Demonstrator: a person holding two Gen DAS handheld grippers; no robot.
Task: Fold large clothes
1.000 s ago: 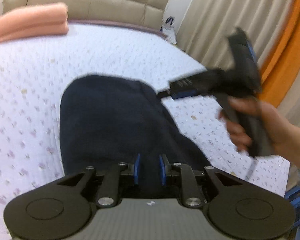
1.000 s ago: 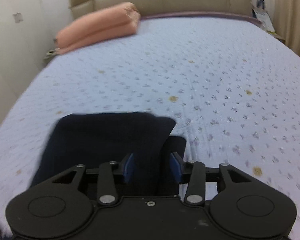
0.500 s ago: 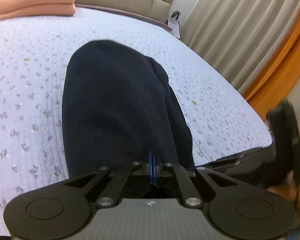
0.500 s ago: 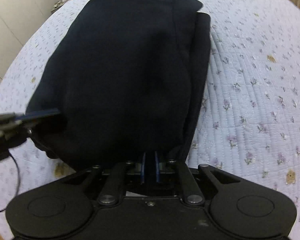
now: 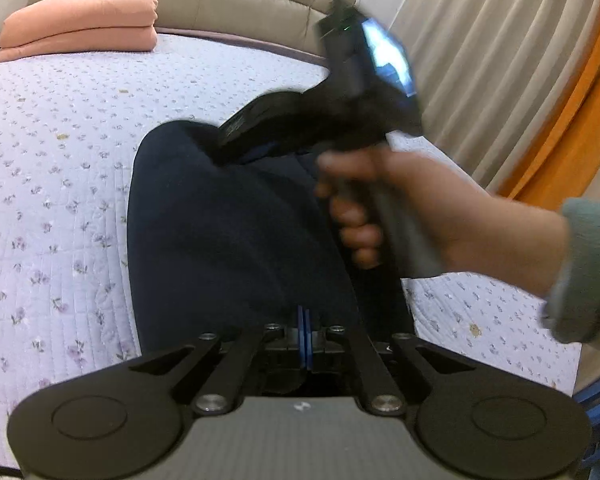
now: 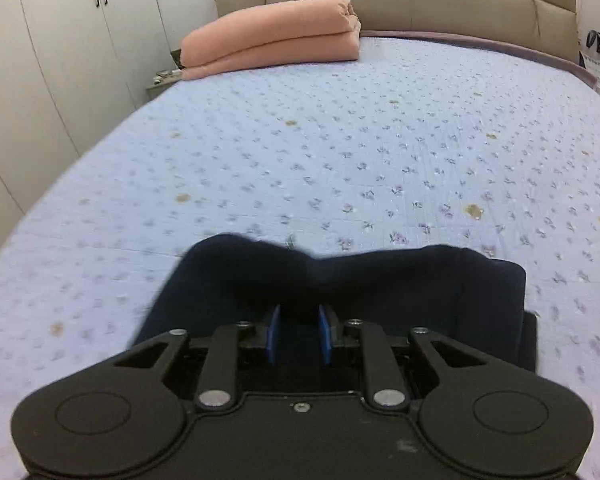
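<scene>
A dark navy garment [image 5: 228, 232] lies folded lengthwise on the floral bedspread [image 5: 52, 184]. My left gripper [image 5: 305, 338] is shut on the garment's near edge, its blue pads pressed together. My right gripper [image 6: 299, 334] is open, its blue pads apart over the garment's far part [image 6: 380, 284], cloth bunched just ahead of them. In the left wrist view the right gripper's body [image 5: 340, 112] is blurred above the garment, held by a hand [image 5: 400, 208].
A folded pink blanket [image 6: 272, 50] lies by the beige headboard [image 6: 420, 4]. White wardrobes [image 6: 60, 40] stand to the left. Beige and orange curtains [image 5: 520, 80] hang on the right of the bed.
My right gripper let go of the garment's near edge, opened and moved up over its far part. My left gripper stayed shut on the near edge.
</scene>
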